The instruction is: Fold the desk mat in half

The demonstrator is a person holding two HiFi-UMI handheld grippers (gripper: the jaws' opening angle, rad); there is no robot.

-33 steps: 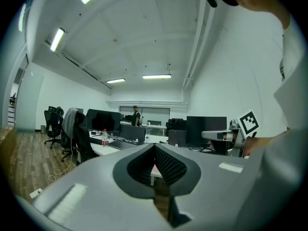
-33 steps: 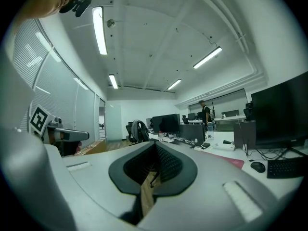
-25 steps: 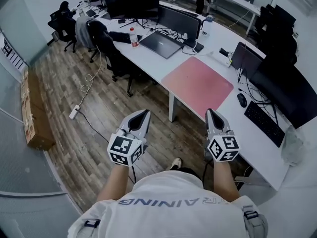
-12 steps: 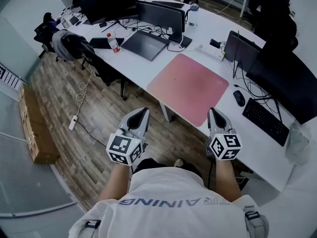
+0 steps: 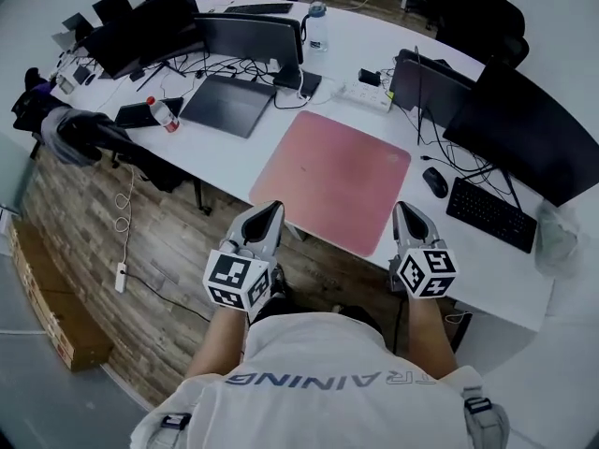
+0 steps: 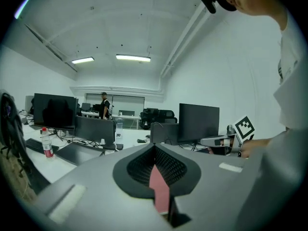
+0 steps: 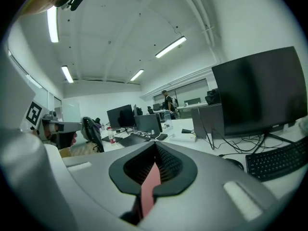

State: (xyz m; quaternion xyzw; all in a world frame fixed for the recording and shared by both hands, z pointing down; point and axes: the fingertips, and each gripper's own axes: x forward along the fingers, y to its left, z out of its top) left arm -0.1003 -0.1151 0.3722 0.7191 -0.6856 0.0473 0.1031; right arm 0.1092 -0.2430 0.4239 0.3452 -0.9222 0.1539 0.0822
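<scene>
A pink desk mat (image 5: 329, 181) lies flat on the white desk (image 5: 234, 157), its near edge along the desk's front. My left gripper (image 5: 267, 215) hovers just short of the mat's near left corner, jaws shut and empty. My right gripper (image 5: 404, 211) hangs by the near right corner, also shut with nothing in it. In the left gripper view the gripper (image 6: 155, 148) shows a thin pink strip of mat (image 6: 160, 191) through the slit between its jaws. The right gripper view shows the same: gripper (image 7: 155, 146), mat (image 7: 150, 186).
Behind the mat stand several monitors (image 5: 248, 37) and a power strip (image 5: 367, 93). A mouse (image 5: 435, 182) and keyboard (image 5: 489, 215) lie to its right, a dark laptop (image 5: 227, 105) and a bottle (image 5: 162, 113) to its left. A chair with a jacket (image 5: 84, 134) stands at the left.
The person has stepped up to the desk, so the mat has come from far ahead to right in front of both grippers. Both grippers stay shut and keep their spacing.
</scene>
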